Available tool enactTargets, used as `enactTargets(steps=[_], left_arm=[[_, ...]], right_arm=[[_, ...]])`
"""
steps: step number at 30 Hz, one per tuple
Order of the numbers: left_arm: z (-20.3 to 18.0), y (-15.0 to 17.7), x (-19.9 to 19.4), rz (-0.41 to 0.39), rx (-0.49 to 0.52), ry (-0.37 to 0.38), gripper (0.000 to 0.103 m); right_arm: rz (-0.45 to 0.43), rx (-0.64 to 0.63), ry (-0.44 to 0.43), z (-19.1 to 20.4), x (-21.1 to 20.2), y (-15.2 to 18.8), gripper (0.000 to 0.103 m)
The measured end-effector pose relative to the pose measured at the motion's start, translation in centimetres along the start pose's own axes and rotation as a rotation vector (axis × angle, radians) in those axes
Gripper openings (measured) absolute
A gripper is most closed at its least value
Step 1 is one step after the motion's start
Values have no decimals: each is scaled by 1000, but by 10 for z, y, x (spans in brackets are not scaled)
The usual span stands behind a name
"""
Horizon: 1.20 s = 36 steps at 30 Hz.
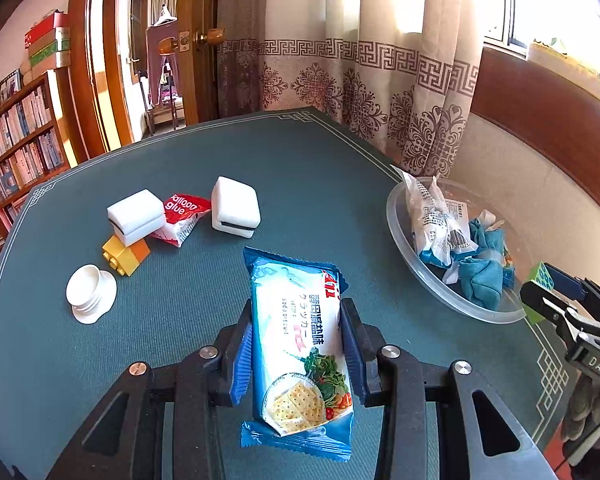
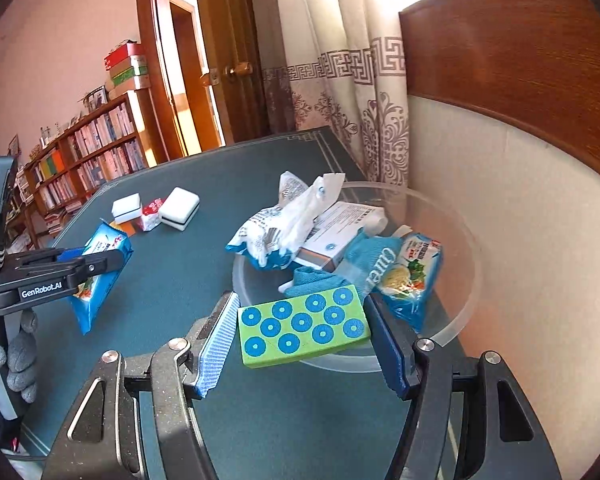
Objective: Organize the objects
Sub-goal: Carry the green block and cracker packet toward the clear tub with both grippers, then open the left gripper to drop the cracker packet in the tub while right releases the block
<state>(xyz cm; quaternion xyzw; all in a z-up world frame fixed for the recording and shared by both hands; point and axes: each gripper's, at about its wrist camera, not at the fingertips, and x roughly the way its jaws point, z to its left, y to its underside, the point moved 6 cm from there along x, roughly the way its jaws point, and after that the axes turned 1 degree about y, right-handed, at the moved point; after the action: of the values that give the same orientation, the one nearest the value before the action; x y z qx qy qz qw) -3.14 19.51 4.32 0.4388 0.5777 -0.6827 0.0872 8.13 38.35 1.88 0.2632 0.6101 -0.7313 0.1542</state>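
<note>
Green table (image 1: 300,168) filling mid-frame. At right, clear bowl (image 1: 396,220) heaped with packets. Lower centre of the left wrist view: blue cracker packet (image 1: 300,344), long axis running away up the frame, clenched between the left gripper (image 1: 298,344) jaws. Lower centre of the right wrist view: green dotted block (image 2: 304,326), long axis across the frame, tilted, grasped by the right gripper (image 2: 302,332) jaws at the bowl's near rim.

Glossy plastic cracker packet (image 1: 300,344), matt teal cloth-covered desk (image 1: 300,184), clear smooth plastic bowl (image 2: 466,280), varnished wooden door (image 1: 192,40), patterned fabric curtain (image 1: 380,60), ribbed blue jaws.
</note>
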Motion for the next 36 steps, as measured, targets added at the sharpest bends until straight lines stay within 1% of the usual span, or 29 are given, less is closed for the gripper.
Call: enactTargets(steps=[2,6,10,14,19,28,33,36], left_arm=[[-8,-3,1,2,10,12,41],[-23,-11,4,6,23,36,41],[-37,-17,7,6,47,49,41],[-54,-24,10,5,77,69,41],[-78,-35,16,12,105,123,41],[-126,-61,34,16,156,209,41],[-150,-74,48,37,171,263,41],[-164,-78,60,66,172,298,41]], right_arm=[[-8,18,31,-15,5,-3,65],[4,38,66,-37,21,-4,65],[18,77,70,-50,28,0,66],[16,72,70,-52,27,2,67],[4,55,85,-52,22,2,67],[-7,71,85,-57,19,5,67],[-4,66,76,-56,20,9,67],[-4,70,68,-56,21,11,67]])
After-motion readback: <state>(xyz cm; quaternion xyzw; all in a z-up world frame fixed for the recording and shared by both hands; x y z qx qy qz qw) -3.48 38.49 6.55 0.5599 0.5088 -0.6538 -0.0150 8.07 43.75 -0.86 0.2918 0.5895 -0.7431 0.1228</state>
